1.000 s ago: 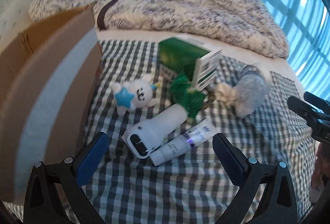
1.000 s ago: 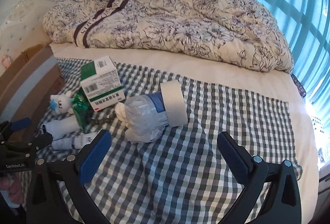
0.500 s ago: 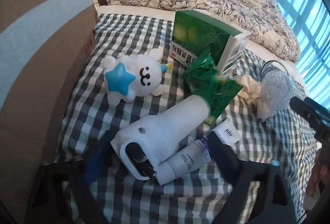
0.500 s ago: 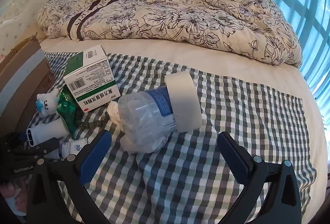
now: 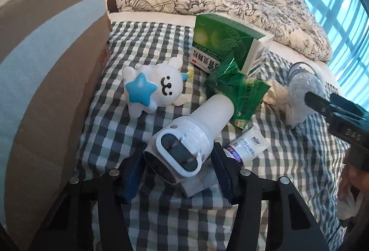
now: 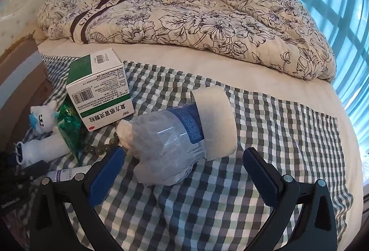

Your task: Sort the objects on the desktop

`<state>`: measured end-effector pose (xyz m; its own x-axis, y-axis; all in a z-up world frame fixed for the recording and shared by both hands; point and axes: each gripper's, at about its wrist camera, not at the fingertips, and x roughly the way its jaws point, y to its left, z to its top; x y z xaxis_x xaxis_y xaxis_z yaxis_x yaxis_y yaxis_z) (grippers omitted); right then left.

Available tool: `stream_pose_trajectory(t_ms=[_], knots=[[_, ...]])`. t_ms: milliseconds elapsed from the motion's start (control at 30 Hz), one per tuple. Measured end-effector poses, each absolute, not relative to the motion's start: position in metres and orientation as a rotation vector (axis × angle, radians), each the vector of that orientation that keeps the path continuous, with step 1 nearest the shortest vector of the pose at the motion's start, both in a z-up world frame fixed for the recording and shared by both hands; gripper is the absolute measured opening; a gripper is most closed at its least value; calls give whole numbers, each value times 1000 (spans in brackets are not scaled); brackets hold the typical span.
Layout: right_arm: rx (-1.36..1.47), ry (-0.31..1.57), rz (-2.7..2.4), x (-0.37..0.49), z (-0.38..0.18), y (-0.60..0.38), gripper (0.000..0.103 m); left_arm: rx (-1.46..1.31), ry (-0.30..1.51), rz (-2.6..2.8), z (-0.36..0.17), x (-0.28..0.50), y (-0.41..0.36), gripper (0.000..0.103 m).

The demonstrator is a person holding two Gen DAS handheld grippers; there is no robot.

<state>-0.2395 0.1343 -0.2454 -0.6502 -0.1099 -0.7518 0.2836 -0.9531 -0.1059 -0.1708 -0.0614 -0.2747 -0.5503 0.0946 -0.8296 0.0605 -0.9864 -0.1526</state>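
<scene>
My left gripper [image 5: 177, 165] has its blue pads either side of the head of the white handheld device [image 5: 191, 135]; whether they press it I cannot tell. The device lies near the left edge of the checked cloth [image 5: 143, 47], beside the cardboard box [image 5: 46, 66], with a tube [image 5: 249, 147] touching it. My right gripper [image 6: 182, 172] is wide open and empty, its fingers framing the crushed plastic bottle [image 6: 166, 147] lying mid-cloth.

medicine box [image 6: 101, 98]: "999", "复方感冒灵颗粒" | white tube [image 5: 250, 143]: "HBN" | quilt stripe [image 6: 92, 13]: letters, partly legible
</scene>
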Motion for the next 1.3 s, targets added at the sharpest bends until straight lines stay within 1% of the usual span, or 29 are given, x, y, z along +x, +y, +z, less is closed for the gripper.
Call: stream_pose_trajectory(t_ms=[167,200,233,267,300,333,367,433,567,767,833,1000,1033,1067,1100,1133,1167,1200,1300], knots=[[1167,285,-2650,-247,-249,133,102,-1433,-291,2745,-265,-166,-64,56],[1175,268,-2641,-250,-251,132,99,-1426,-294,2744,-264,-166,-64,56],[1188,264,-2643,-251,-253,132,88,-1422,-296,2745,-262,-167,-64,56],[1203,267,-2646,-252,-255,132,80,-1416,-297,2746,-261,-167,-63,56],[1215,256,-2627,-252,-256,132,58,-1412,-299,2747,-260,-167,-63,56],[1239,235,-2592,-253,-259,131,35,-1409,-303,2746,-260,-166,-64,56],[1265,234,-2568,-252,-262,130,27,-1409,-306,2743,-260,-166,-63,56],[1272,215,-2546,-251,-267,132,25,-1409,-305,2742,-261,-166,-63,56],[1233,93,-2535,-246,-265,145,24,-1407,-311,2739,-263,-164,-64,56],[1162,32,-2528,-235,-247,157,22,-1386,-325,2742,-257,-162,-64,55],[1142,15,-2519,-231,-241,159,0,-1374,-322,2746,-254,-161,-64,55],[1138,0,-2519,-223,-236,166,0,-1346,-324,2754,-246,-157,-63,55],[1147,-22,-2519,-223,-237,171,2,-1344,-321,2754,-245,-157,-63,55],[1161,-50,-2522,-223,-239,177,7,-1344,-316,2757,-245,-157,-64,55],[1175,-68,-2537,-222,-241,181,31,-1347,-308,2765,-246,-156,-64,55],[1191,-73,-2558,-222,-244,185,71,-1352,-305,2765,-247,-157,-65,55],[1197,-72,-2571,-222,-247,188,85,-1360,-308,2760,-249,-158,-65,55],[1181,-76,-2577,-219,-248,190,90,-1372,-311,2749,-252,-159,-66,55],[1144,-44,-2561,-215,-250,187,90,-1390,-317,2739,-259,-161,-67,56]])
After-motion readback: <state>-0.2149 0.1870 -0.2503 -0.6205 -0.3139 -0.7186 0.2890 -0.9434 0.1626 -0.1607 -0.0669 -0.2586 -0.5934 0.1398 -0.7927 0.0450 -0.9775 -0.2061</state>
